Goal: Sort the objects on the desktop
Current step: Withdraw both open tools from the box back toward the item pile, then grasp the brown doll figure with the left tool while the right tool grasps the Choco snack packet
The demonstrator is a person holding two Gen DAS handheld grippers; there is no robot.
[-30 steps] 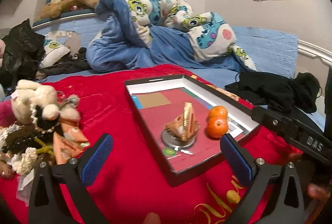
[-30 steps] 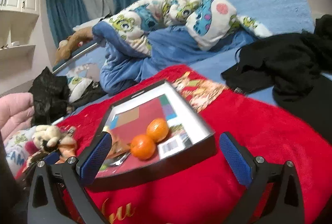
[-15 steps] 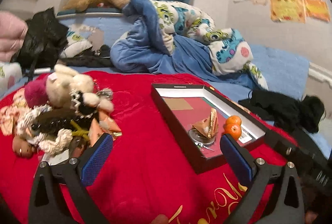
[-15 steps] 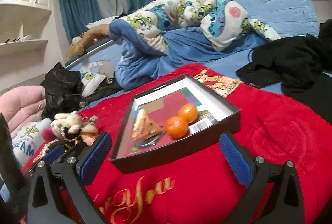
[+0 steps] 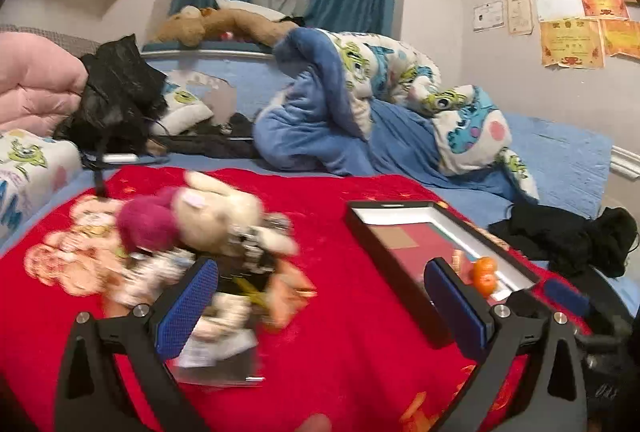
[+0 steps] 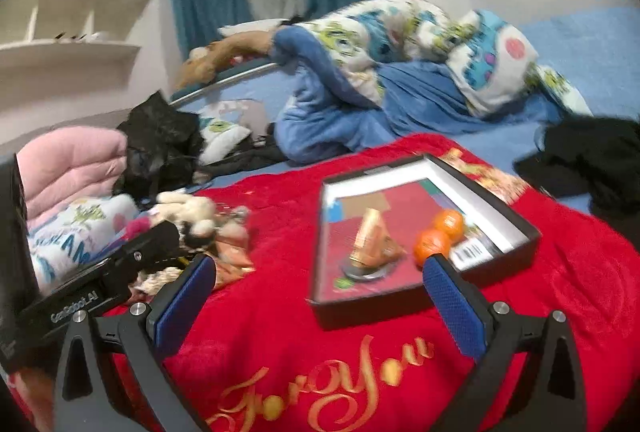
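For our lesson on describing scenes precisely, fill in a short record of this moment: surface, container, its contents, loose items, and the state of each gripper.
surface: red plush blanket with gold lettering
container: shallow black box with white inner rim
contents: two orange tangerines; small gold folded packet on a round dark disc
loose items: heap of soft toys and keychains, left of the box
left gripper: open, empty
right gripper: open, empty

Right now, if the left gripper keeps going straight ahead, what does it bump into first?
Probably the pile of plush toys on the red blanket. The open left gripper points just right of it, though blur makes depth uncertain.
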